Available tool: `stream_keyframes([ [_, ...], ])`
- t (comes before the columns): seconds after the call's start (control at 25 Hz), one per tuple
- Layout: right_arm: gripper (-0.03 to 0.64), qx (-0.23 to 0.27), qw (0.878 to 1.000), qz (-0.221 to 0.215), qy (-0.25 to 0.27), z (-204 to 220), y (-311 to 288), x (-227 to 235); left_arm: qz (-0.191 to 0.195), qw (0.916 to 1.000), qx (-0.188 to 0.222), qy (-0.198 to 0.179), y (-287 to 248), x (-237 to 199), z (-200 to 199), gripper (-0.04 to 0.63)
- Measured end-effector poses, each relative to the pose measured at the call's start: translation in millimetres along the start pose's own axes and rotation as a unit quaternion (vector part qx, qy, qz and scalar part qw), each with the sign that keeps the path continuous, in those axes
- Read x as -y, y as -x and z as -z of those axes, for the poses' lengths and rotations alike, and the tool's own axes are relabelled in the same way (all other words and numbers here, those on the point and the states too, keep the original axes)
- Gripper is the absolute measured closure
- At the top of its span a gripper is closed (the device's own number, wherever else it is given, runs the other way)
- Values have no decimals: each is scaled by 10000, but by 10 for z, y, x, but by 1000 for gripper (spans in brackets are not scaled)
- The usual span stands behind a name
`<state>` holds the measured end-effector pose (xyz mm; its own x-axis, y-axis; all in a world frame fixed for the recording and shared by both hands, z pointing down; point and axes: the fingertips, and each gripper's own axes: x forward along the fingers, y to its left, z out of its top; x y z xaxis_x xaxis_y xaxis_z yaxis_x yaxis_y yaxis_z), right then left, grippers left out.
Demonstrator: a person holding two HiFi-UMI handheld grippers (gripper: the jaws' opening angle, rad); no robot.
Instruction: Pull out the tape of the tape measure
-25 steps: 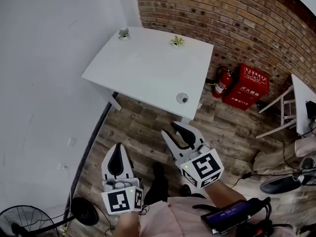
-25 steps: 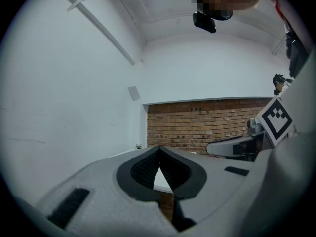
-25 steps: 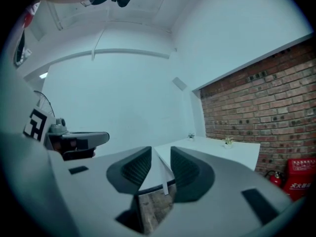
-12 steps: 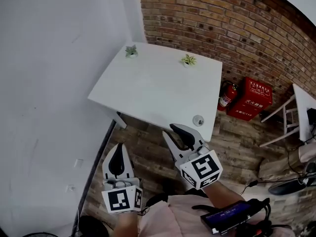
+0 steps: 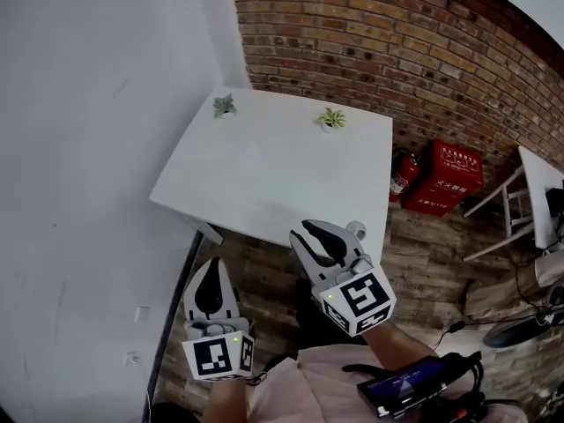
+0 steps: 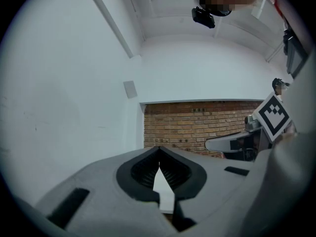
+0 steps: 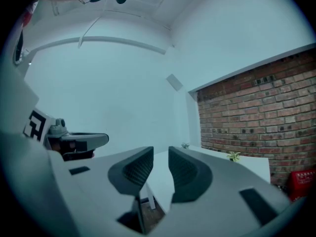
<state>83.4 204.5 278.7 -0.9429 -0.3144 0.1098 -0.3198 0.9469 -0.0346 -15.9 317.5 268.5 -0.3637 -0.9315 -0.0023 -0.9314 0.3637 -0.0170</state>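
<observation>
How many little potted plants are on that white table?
2. One plant stands near the far left corner of the white table; the other plant stands along the far edge further right, nearer the brick wall. None seems hidden.

— What do we have around us?
— We see a white wall (image 5: 88, 148) on the left, and it meets a brick wall (image 5: 397, 51) at the far side.
— Any furniture?
— We have a white table (image 5: 264, 166) near that corner. It carries a left plant (image 5: 224, 105) and a right plant (image 5: 331, 119) along its far edge.
— And the floor (image 5: 423, 254)?
— Wood planks. We also make out an extinguisher (image 5: 402, 173) and a red box (image 5: 453, 176) against the bricks, and a second table (image 5: 539, 192) at the right edge.
</observation>
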Motion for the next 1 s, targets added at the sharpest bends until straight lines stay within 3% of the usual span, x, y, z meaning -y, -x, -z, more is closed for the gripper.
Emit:
stream_keyframes([
  [0.8, 523, -239, 9971, 261, -672, 268, -1773, 1253, 635, 9937, -869, -303, -2141, -495, 561, 586],
  [1.0, 525, -175, 9971, 340, -651, 179, -2008, 1471, 762, 9927, -851, -379, -2518, -546, 514, 586],
])
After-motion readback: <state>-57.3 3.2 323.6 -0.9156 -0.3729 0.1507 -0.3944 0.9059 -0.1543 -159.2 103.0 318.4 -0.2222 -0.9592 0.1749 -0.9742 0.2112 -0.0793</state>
